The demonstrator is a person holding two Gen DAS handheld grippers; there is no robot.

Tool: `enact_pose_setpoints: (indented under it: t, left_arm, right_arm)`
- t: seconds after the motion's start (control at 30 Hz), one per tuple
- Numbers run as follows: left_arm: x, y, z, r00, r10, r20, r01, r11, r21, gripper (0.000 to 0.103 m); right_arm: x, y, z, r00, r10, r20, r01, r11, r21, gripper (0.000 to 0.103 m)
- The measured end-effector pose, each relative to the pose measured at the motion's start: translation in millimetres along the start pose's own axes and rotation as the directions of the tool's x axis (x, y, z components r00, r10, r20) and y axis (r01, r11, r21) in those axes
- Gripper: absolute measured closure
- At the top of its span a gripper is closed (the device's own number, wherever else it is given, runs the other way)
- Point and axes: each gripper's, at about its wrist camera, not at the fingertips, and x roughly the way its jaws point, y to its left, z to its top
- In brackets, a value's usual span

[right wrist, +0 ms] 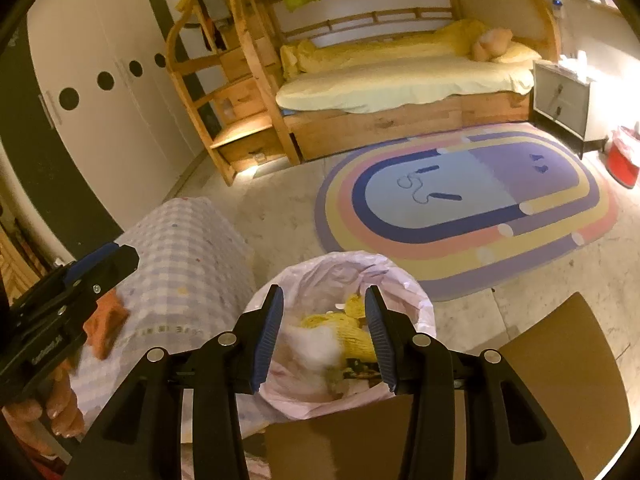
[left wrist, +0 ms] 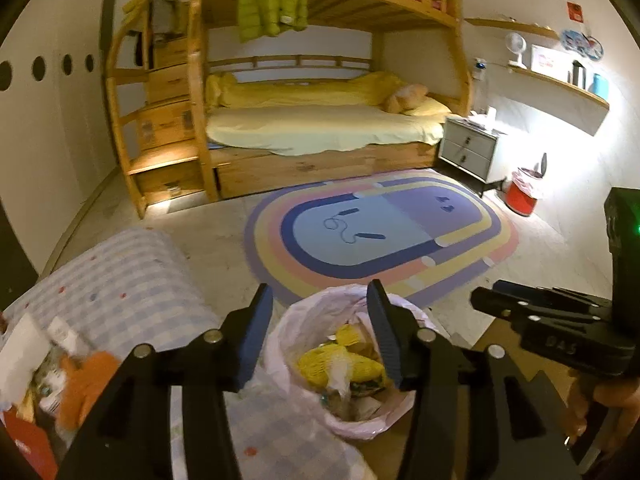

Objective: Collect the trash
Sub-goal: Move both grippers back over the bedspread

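A bin with a pink liner (left wrist: pixel 352 424) stands on the floor below both grippers, holding yellow crumpled trash (left wrist: pixel 320 364) and other scraps. My left gripper (left wrist: pixel 319 288) hangs over it, open, with nothing between its fingers. My right gripper (right wrist: pixel 324 292) is also open above the same pink liner (right wrist: pixel 416 308). A blurred white wad (right wrist: pixel 316 344) shows between and below its fingers, beside the yellow trash (right wrist: pixel 356 332), and the pads do not touch it. In the left wrist view the right gripper (left wrist: pixel 492 300) comes in from the right. In the right wrist view the left gripper (right wrist: pixel 120 256) is at the left, held by a hand.
A table under a checked cloth (left wrist: pixel 132 280) is left of the bin, with an orange object (left wrist: pixel 88 380) and papers on it. A brown chair seat (right wrist: pixel 560 372) is at the right. Beyond lie an oval rug (left wrist: pixel 380 232) with a skipping rope, a bunk bed, and a red bin (left wrist: pixel 522 196).
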Motion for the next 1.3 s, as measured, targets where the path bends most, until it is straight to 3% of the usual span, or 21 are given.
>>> enact_pose_setpoints:
  t: [0.4, 0.7, 1.07, 1.3]
  left_arm:
    - [-77.3, 49.6, -29.8, 0.993, 0.118, 0.030, -0.116, 0.991, -0.070, 0.052]
    - [-131.8, 97.6, -62.8, 0.968, 0.250, 0.025, -0.243, 0.957, -0.157, 0.044]
    - [-181.7, 182.8, -120.4, 0.896, 0.439, -0.063, -0.438, 0.850, -0.292, 0.044]
    - [-191.3, 217.1, -146.5, 0.869, 0.478, -0.129, -0.490, 0.797, -0.352, 0.044]
  right_arm:
    - [-33.0, 80.5, -9.7, 0.994, 0.108, 0.008, -0.107, 0.985, -0.132, 0.058]
    - [-32.9, 155.8, -25.3, 0.980, 0.195, -0.049, -0.201, 0.943, -0.267, 0.052]
    - [-14.3, 235.5, -45.8, 0.953, 0.272, -0.134, -0.303, 0.861, -0.408, 0.052]
    - [7.9, 282.5, -56.7, 0.928, 0.319, -0.193, -0.373, 0.801, -0.468, 0.053]
